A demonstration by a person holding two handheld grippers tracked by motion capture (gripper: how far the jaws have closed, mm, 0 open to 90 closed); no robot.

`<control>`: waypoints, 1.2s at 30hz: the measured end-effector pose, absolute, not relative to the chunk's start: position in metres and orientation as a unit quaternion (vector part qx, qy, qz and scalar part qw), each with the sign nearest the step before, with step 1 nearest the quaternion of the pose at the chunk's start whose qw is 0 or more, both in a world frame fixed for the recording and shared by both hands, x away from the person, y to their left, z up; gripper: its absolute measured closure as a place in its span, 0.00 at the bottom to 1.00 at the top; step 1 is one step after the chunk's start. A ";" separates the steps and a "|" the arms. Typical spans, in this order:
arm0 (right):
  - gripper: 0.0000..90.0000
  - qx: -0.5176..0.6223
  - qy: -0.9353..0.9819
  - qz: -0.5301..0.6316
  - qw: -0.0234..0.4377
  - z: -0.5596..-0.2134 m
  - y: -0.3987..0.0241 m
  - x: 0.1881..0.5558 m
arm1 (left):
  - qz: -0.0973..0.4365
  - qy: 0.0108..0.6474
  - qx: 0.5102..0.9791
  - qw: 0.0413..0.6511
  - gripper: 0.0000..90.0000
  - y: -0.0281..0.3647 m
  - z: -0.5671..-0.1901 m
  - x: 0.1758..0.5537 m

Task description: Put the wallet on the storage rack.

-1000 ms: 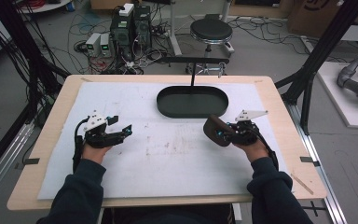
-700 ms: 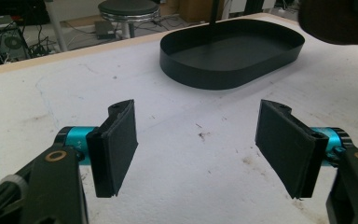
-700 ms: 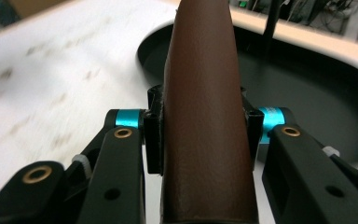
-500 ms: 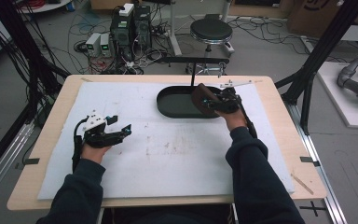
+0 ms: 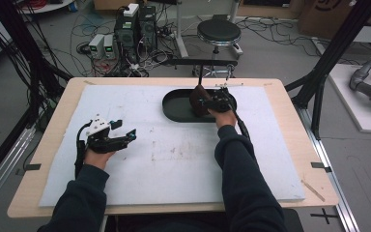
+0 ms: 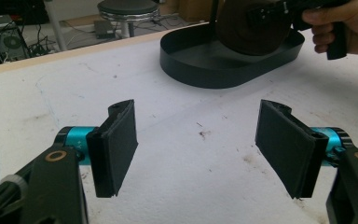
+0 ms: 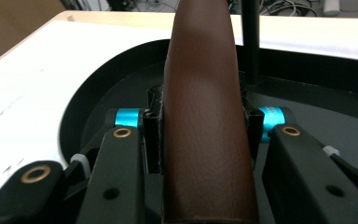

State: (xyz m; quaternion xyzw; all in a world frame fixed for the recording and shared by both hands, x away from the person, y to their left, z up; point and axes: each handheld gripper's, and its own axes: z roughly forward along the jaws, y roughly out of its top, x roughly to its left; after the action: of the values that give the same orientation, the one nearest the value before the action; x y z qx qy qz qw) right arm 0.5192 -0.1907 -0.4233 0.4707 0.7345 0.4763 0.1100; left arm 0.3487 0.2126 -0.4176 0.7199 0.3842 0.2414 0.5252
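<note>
A brown leather-like case (image 7: 205, 116) is clamped between the pads of my right gripper (image 7: 200, 128), which is shut on it. In the high view the right gripper (image 5: 208, 102) holds the brown case (image 5: 196, 99) on edge over the black oval tray (image 5: 174, 110), close to the tray's thin upright post (image 5: 201, 77). Whether the case touches the tray floor I cannot tell. My left gripper (image 5: 127, 129) rests on the white mat at the left, open, and its pads (image 6: 114, 144) have nothing between them.
A white mat (image 5: 174, 159) covers the wooden table (image 5: 290, 96). The tray's post (image 7: 250, 37) stands just behind the case and carries a dark crossbar (image 5: 203, 62). A stool (image 5: 218, 31), computers and cables sit on the floor beyond the far edge.
My right gripper has carried the brown case from the mat's right middle forward and left to over the black tray. The left gripper has stayed put.
</note>
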 end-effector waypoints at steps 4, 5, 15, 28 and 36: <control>0.59 0.483 0.733 0.461 0.130 -0.429 -0.192 0.523 | 0.242 0.386 0.718 0.526 0.32 0.214 -0.418 0.349; 0.59 0.483 0.733 0.461 0.130 -0.429 -0.192 0.523 | 0.242 0.386 0.718 0.526 0.32 0.214 -0.418 0.349; 0.49 0.473 0.736 0.454 0.171 -0.401 -0.235 0.509 | 0.244 0.388 0.717 0.525 0.32 0.216 -0.417 0.348; 0.26 0.391 0.784 0.436 0.205 -0.360 -0.282 0.441 | 0.244 0.401 0.706 0.530 0.29 0.222 -0.418 0.351; 0.23 0.344 0.800 0.413 0.268 -0.370 -0.300 0.381 | 0.251 0.399 0.697 0.541 0.22 0.226 -0.415 0.353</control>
State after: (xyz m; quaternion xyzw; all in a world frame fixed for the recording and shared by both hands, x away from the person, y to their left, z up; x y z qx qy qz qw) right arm 0.3810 -0.2998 -0.3703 0.3443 0.7997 0.4128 0.2675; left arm 0.3532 0.2257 -0.4149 0.6972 0.3986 0.2508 0.5406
